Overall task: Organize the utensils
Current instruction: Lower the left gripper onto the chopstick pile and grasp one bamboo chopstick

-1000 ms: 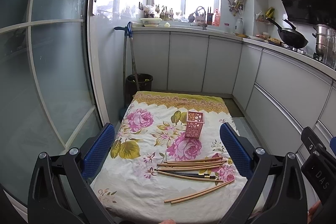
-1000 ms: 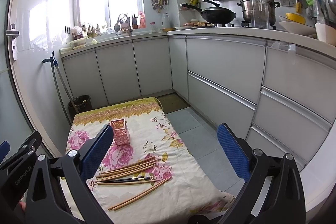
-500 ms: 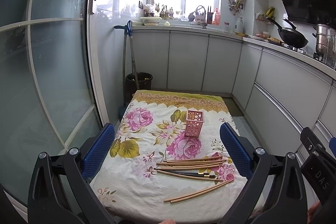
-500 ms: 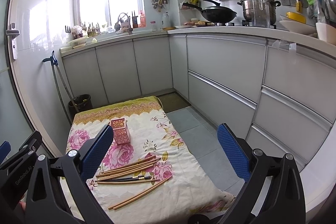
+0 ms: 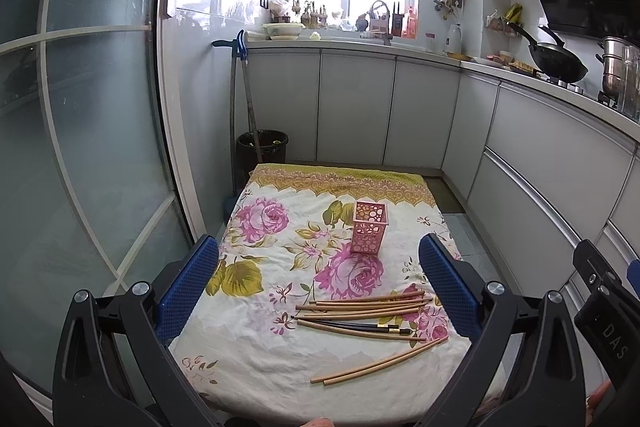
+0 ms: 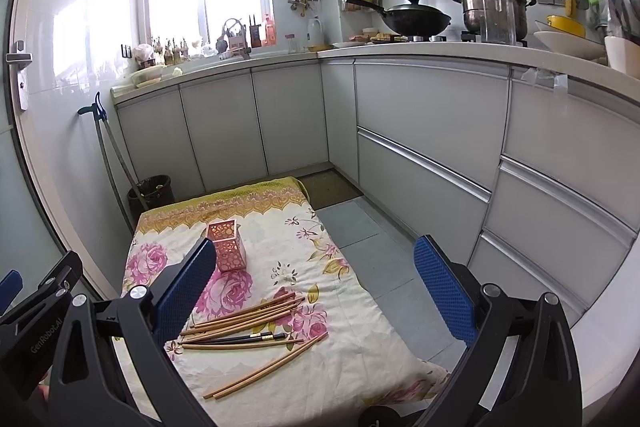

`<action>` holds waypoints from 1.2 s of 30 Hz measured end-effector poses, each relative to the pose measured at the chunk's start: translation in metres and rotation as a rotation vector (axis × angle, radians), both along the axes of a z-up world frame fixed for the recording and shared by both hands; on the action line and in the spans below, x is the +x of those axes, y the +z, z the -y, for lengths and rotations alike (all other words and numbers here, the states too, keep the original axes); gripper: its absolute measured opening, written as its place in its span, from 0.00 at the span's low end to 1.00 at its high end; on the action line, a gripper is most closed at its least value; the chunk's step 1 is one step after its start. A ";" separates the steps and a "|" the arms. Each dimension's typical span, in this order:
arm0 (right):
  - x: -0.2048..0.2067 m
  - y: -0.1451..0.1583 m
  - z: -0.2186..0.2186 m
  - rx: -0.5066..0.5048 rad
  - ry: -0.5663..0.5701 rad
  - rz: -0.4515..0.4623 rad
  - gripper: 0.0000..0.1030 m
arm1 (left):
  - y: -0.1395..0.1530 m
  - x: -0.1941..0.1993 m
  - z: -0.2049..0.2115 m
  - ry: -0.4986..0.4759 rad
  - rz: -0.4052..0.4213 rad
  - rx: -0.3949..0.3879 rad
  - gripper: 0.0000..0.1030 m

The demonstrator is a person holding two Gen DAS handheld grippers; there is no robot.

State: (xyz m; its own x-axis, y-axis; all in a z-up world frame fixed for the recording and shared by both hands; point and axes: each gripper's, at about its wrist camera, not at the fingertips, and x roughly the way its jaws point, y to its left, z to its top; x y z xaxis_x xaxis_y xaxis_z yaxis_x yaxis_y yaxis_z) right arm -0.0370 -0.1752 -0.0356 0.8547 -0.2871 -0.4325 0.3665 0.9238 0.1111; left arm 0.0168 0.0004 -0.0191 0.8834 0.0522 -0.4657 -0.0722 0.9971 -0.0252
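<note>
Nearest the cameras, the left gripper (image 5: 318, 283) hangs above the near edge of the table with its blue pads spread wide and nothing between them; the right gripper (image 6: 316, 283) is likewise wide open and empty, held at the table's right side. Just beyond, on the flowered cloth (image 5: 256, 339), a loose pair of wooden chopsticks (image 5: 380, 361) lies at about 5 o'clock of the table's middle, apart from the rest. Slightly farther, a fanned pile of chopsticks (image 5: 364, 311) rests flat, a dark pair among the wooden ones. Past the pile, toward 12 o'clock, a pink cut-out holder (image 5: 369, 227) stands upright near the cloth's centre, well apart from the chopsticks. Behind the table, at 11 o'clock, a black bin (image 5: 262, 149) sits on the floor against the grey cabinets (image 5: 356, 107).
</note>
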 end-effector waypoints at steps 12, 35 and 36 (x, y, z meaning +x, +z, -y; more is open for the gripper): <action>0.051 -0.050 0.048 0.087 -0.078 -0.120 0.94 | -0.067 0.103 0.054 -0.262 -0.260 0.155 0.93; 0.158 -0.175 0.138 0.289 -0.125 -0.388 0.93 | -0.268 0.306 0.190 -0.814 -0.955 0.555 0.83; 0.160 -0.175 0.137 0.289 -0.122 -0.391 0.93 | -0.270 0.309 0.190 -0.817 -0.965 0.566 0.81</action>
